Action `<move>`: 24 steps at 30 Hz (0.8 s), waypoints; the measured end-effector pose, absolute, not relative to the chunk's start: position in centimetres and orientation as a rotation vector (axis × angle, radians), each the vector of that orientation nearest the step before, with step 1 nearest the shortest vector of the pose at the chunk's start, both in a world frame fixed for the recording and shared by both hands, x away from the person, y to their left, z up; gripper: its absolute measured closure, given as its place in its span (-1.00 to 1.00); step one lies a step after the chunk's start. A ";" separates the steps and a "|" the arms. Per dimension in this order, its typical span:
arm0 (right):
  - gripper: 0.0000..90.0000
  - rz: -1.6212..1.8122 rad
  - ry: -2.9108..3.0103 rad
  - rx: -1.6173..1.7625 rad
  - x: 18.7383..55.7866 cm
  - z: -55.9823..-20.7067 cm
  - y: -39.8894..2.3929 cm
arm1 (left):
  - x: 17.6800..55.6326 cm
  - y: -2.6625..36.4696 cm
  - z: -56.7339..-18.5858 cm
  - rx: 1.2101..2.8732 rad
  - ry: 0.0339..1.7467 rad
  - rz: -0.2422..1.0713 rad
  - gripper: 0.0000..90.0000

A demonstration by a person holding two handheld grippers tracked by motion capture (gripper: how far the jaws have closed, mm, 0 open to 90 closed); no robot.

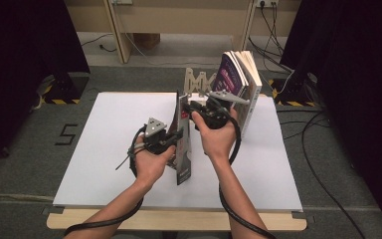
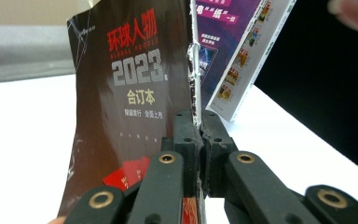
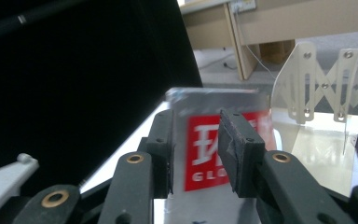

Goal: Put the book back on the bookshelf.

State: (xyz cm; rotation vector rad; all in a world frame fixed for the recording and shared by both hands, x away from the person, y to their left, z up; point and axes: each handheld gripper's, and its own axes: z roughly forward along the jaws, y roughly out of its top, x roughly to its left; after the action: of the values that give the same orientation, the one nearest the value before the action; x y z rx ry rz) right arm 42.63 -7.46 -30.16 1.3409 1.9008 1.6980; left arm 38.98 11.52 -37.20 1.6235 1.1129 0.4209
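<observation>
The left gripper (image 2: 199, 140) pinches the dark magazine (image 1: 183, 144) by its spine, upright mid-table, left of the leaning books (image 1: 241, 82). The right gripper (image 3: 196, 154) gapes half-open around its top. It looks thin, glossy and floppy; the stiffer spine seems the best hold.

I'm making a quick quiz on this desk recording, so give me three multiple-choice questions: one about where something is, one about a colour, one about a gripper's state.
1. Where do the other books stand?
A. at the table's far right
B. at its near left
C. on the floor

2. What colour is the big title on the dark magazine?
A. green
B. red
C. blue

3. How is the left hand-held gripper?
A. wide open
B. shut on the magazine's edge
C. lying on the table

Answers: 1 A, they lean by the folding rack in the high view. 2 B, red characters top the cover. 3 B, its pads press on the edge.
</observation>
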 end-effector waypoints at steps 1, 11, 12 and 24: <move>0.48 1.706 1.879 1.341 42.6 -30.1 -8.0 | 39.0 11.7 -37.2 1.626 1.113 0.422 0.92; 0.54 1.725 1.770 1.426 42.4 -30.2 -12.4 | 38.6 12.2 -37.6 1.635 1.139 0.363 0.91; 0.54 1.723 1.773 1.437 42.3 -30.3 -12.6 | 38.5 12.1 -37.6 1.637 1.138 0.360 0.91; 0.53 1.660 1.753 1.532 42.1 -33.0 -15.3 | 37.8 12.5 -37.4 1.634 1.053 0.375 0.94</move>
State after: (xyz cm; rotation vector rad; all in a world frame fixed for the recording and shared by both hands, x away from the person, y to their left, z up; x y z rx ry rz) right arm 42.08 -15.34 -32.98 1.5323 1.7530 1.6598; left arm 37.81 12.49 -37.41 1.6338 1.0532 0.3748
